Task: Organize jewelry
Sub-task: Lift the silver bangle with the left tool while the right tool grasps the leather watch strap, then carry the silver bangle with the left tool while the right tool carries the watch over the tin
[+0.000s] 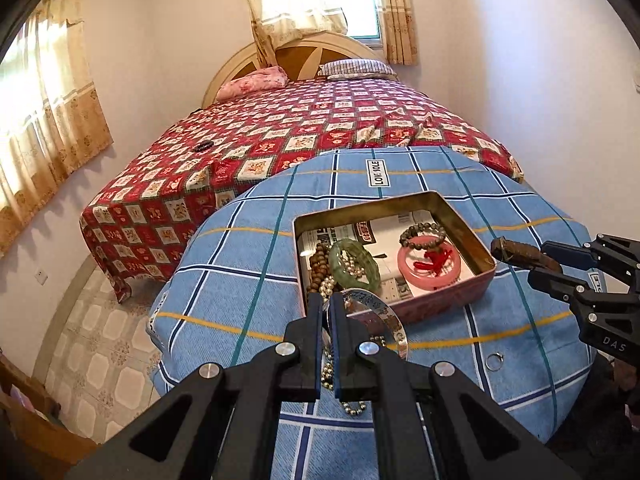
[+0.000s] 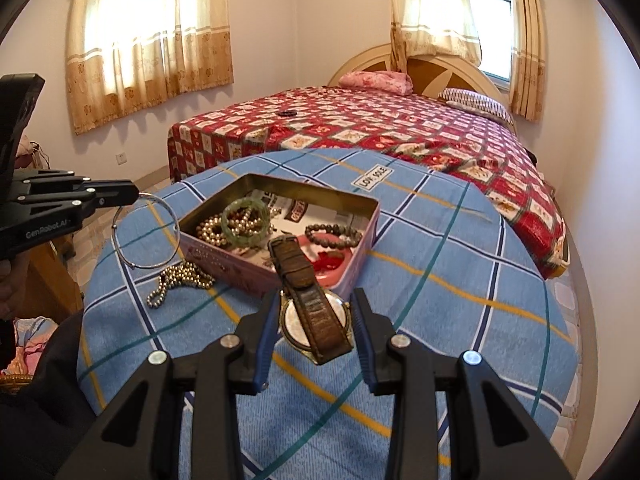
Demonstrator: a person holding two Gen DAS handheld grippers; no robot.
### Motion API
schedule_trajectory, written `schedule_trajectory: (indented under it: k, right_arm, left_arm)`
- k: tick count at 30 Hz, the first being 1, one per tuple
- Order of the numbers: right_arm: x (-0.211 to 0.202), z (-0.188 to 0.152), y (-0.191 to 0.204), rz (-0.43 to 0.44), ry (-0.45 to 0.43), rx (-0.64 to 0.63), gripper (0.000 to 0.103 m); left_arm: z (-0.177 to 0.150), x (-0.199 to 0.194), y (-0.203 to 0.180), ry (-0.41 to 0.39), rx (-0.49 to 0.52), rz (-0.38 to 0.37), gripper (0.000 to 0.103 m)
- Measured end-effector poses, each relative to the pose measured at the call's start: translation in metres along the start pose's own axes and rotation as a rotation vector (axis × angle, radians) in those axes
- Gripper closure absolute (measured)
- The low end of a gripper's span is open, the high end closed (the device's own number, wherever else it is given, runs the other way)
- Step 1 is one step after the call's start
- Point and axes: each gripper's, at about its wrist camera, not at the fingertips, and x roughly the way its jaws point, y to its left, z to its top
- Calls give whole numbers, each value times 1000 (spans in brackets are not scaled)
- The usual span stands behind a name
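An open pink tin (image 1: pixel 440 304) (image 2: pixel 240 268) stands on a table under a blue checked cloth (image 1: pixel 500 208) (image 2: pixel 460 280). In it lie a green bangle (image 1: pixel 354 266) (image 2: pixel 244 220), a pink bangle (image 1: pixel 430 268), a brown bead bracelet (image 1: pixel 422 234) (image 2: pixel 334 234) and pearl strands. My left gripper (image 1: pixel 326 298) (image 2: pixel 136 194) is shut on a thin silver bangle (image 1: pixel 384 312) (image 2: pixel 146 232), held in the air at the tin's near-left corner. My right gripper (image 2: pixel 316 300) (image 1: pixel 538 262) is shut on a gold wristwatch (image 2: pixel 298 326) with a brown strap (image 1: pixel 520 254), just off the tin's near-right side.
A metal bead chain (image 2: pixel 180 280) (image 1: pixel 352 406) and a small ring (image 1: pixel 494 360) lie loose on the cloth beside the tin. A bed with a red patterned cover (image 1: pixel 280 132) (image 2: pixel 400 128) stands behind the table. A hand (image 2: pixel 6 280) holds the left gripper's handle.
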Motion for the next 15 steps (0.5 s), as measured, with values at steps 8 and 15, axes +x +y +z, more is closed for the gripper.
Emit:
schedule_trajectory:
  k: [8,15]
  right_arm:
    - [4,13,-2,0,-26,7,65]
    - [7,17,-3,-1,-28,7,65]
  left_arm:
    - [10,5,1,-10,-1,9,101]
    - [21,9,4,-20,-2,12,101]
